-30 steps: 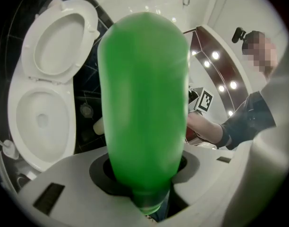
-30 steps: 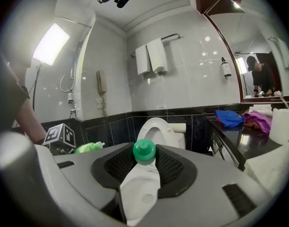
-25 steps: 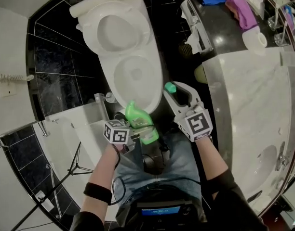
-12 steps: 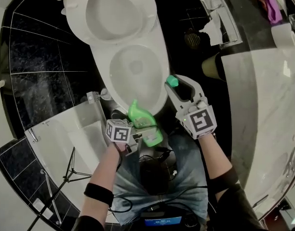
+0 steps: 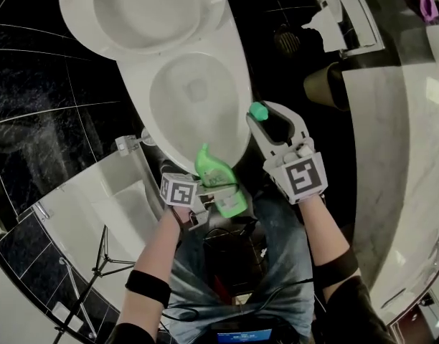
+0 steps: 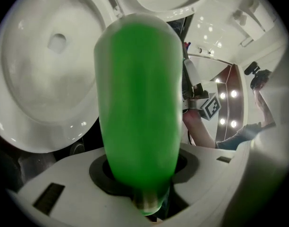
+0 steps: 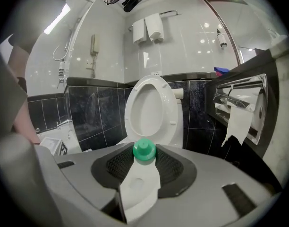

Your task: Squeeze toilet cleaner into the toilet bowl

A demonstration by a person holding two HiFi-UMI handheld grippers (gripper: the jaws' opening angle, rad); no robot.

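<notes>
The white toilet [image 5: 191, 99] stands with lid and seat up, its bowl [image 6: 45, 70] open below me. My left gripper [image 5: 221, 192] is shut on a green toilet cleaner bottle [image 5: 211, 169], which lies over the bowl's near rim with its neck toward the bowl. In the left gripper view the green bottle [image 6: 137, 103] fills the middle between the jaws. My right gripper [image 5: 265, 120] is shut on the bottle's green cap [image 5: 257, 111] beside the bowl's right rim. That cap [image 7: 144, 150] sits between the pads, with the toilet [image 7: 149, 110] behind it.
A toilet paper holder [image 5: 341, 16] with hanging paper [image 7: 239, 119] is on the right wall, above a marble counter [image 5: 406, 120]. A floor drain [image 5: 286, 40] lies on the dark tiles. A glass panel [image 5: 83, 199] and a tripod [image 5: 97, 264] stand at the left.
Both grippers have sunk toward the bowl, which now looks larger and closer. The bottle has rolled slightly in the left gripper's hold. Both grips are unchanged.
</notes>
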